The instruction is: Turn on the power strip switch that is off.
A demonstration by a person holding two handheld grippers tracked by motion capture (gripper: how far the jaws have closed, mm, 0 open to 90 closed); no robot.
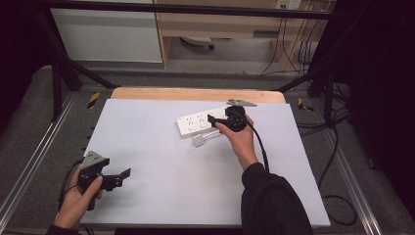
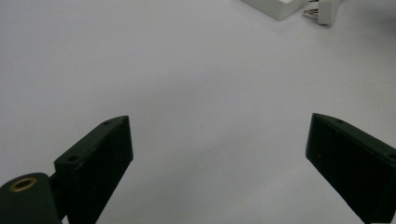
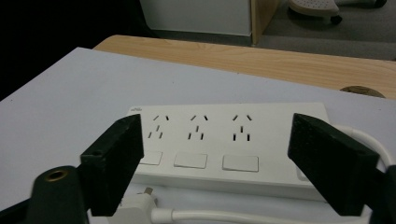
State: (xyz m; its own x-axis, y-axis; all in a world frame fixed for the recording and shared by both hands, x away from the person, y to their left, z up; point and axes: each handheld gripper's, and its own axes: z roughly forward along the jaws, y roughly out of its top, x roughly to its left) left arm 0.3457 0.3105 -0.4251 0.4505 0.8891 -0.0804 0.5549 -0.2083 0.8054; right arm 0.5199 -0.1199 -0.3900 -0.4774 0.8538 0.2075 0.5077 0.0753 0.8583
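Though the plug (image 3: 140, 204) lies loose on the table (image 1: 161, 171) just in front of the power strip (image 3: 224, 144), none of the strip's three sockets holds it, so the work of the moment, by my reading, is either a plug freshly pulled out or one not yet put in; I cannot tell which. The strip sits toward the far side of the table, its long face towards the person. It is a flat white plastic block, smooth and matt, with three rows of slots and three rocker switches beneath them. The plug is white too, small and blocky, with metal pins and a round white cable curling away from it. The right gripper (image 3: 215, 158) hovers over the strip with its jaws spread wide and nothing between the pads. The left gripper (image 2: 219, 158) waits near the table's front left corner, likewise wide open and empty, above bare pale sheet. Beyond the sheet a wooden edge (image 3: 261, 58) shows.
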